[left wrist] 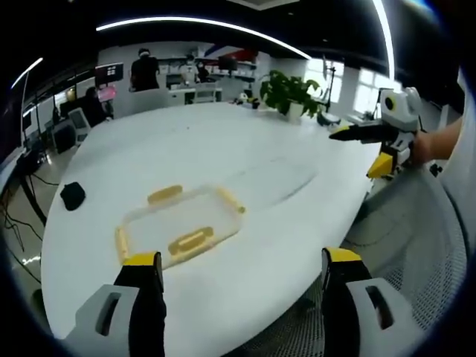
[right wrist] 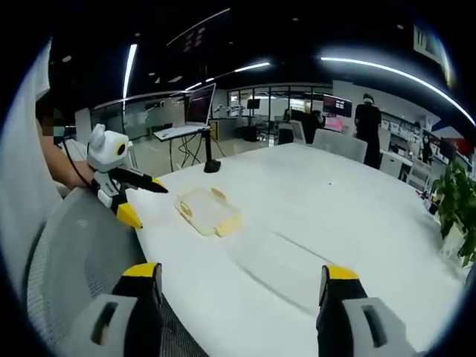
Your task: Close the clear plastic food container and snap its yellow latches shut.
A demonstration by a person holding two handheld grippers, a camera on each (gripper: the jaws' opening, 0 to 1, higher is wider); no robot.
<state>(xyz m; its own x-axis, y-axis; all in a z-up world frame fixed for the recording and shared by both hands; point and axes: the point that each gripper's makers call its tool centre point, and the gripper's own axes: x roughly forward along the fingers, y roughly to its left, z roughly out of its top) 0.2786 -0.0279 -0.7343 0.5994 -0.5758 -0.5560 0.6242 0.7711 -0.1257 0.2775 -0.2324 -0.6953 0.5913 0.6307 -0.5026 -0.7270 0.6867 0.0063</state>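
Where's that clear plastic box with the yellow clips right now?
The clear container sits on the white table, just ahead of the left gripper in the left gripper view, near the table's edge.

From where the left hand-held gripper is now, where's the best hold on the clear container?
Probably the near long rim of the clear plastic food container, beside the yellow latch facing the left hand-held gripper. The container lies flat and shallow on the white table, so come in low from the table's near edge, one jaw over the rim.
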